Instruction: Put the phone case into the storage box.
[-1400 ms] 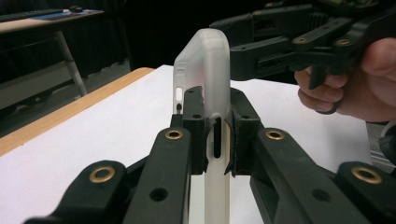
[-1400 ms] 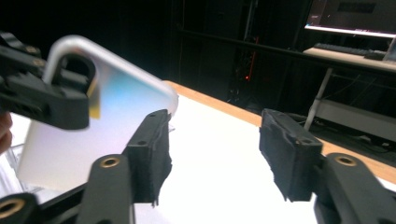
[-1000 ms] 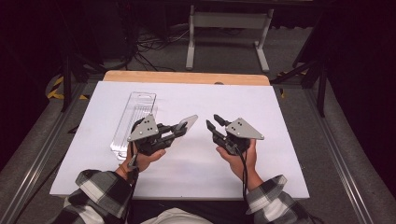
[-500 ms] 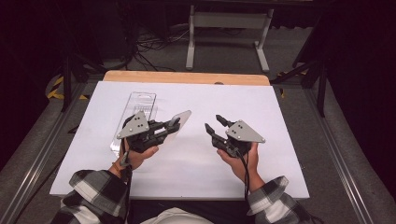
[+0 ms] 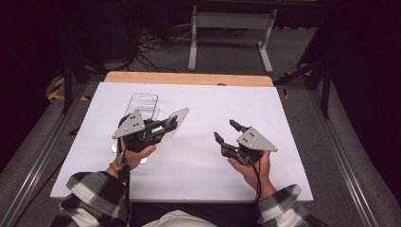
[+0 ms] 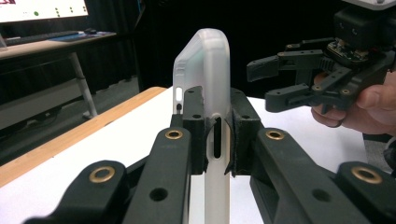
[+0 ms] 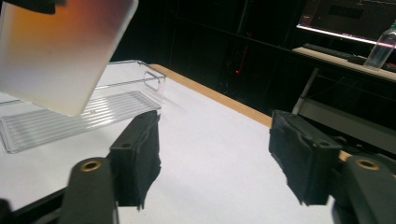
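Left gripper [image 5: 163, 128] is clamped on a frosted phone case [image 6: 205, 93], holding it on edge above the white table [image 5: 198, 161], in front of what looks like a clear plastic tray [image 7: 93, 107]. Right gripper [image 5: 226, 131], well apart from it, has just been opening, with nothing between its jaws.

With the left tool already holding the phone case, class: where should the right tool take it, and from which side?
Grip the free rounded end of the case, coming from the right tool's side. It sticks out past the left tool, thin and flat, so open jaws can span its faces.
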Demonstrator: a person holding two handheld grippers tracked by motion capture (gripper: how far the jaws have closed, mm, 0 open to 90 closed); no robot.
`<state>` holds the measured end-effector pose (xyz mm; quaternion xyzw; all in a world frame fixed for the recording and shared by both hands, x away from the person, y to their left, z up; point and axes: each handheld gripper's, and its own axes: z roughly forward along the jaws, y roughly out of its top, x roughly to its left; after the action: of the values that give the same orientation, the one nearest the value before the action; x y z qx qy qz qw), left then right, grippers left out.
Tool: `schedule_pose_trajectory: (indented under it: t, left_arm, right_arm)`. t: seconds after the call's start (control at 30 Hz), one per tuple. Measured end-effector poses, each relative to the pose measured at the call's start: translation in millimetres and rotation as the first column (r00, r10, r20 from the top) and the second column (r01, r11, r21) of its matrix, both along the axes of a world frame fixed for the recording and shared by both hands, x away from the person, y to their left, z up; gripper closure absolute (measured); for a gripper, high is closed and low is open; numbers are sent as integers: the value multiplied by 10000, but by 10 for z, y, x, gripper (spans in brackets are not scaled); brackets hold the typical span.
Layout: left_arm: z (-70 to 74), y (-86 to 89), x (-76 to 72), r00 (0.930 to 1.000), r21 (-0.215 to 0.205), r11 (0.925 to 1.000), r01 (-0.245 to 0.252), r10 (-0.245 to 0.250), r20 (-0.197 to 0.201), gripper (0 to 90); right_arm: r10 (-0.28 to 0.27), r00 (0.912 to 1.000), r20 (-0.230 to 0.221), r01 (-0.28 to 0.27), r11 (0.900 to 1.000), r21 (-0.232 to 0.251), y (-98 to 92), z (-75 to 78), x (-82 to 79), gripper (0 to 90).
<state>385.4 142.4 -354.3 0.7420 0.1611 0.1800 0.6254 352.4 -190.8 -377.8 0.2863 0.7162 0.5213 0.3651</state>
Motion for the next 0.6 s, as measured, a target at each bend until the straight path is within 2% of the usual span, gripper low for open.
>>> schedule_pose_trajectory:
  t: [0.17, 0.27, 0.37, 0.6]
  left_arm:
    - [13, 35, 5, 9999, -154, 9998, -136, 137, 64, 807]
    - [22, 62, 11, 9998, -90, 9998, -183, 183, 79, 807]
    - [21, 69, 13, 9996, -208, 9995, -252, 254, 121, 807]
    - [26, 77, 14, 9995, -168, 9995, -279, 282, 151, 807]
  right_arm:
    - [-48, 10000, -35, 48, 10000, 3, -64, -25, -22, 267]
    - [-77, 10000, -64, 77, 10000, -16, -92, -44, -30, 226]
    - [-155, 9999, -58, 154, 9999, -50, -120, -59, -41, 204]
    - [-100, 9999, 36, 101, 9998, -169, -169, -94, -74, 184]
